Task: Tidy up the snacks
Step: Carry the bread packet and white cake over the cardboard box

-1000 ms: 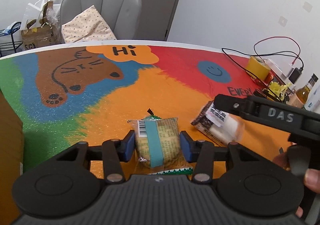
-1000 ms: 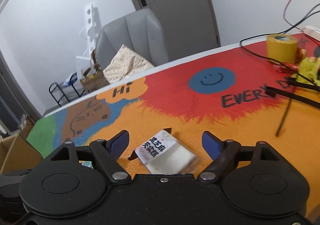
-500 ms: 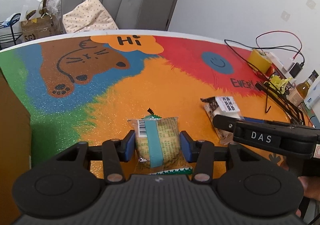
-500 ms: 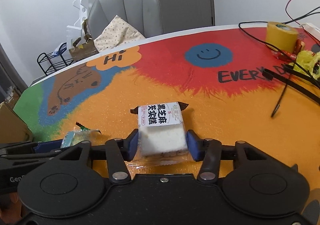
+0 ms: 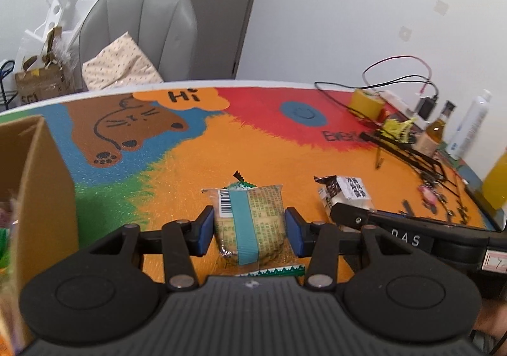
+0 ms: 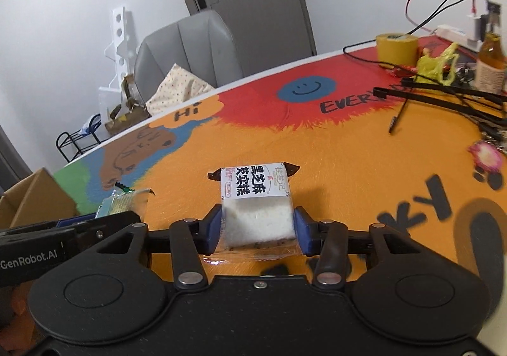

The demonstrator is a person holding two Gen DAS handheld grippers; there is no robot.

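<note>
My left gripper (image 5: 249, 232) is shut on a green-and-teal snack packet (image 5: 250, 223), held above the orange part of the table mat. My right gripper (image 6: 257, 230) is shut on a white cake packet with black Chinese print (image 6: 256, 210), also lifted off the mat. In the left wrist view the white packet (image 5: 347, 194) and the right gripper's arm show at the right. In the right wrist view the green packet (image 6: 125, 202) shows at the left. A cardboard box (image 5: 35, 184) stands at the left; it also shows in the right wrist view (image 6: 35, 194).
The colourful mat (image 5: 285, 146) covers the table. At the far right are a yellow tape roll (image 6: 396, 47), cables (image 6: 443, 1), a glass bottle (image 6: 489, 64), black cable ties (image 6: 443, 96) and a white bottle (image 5: 469, 124). A grey chair (image 5: 139, 35) stands behind the table.
The right gripper closed on the white cake packet and lifted it. Both grippers moved left with their packets; the cardboard box has come into view at the left.
</note>
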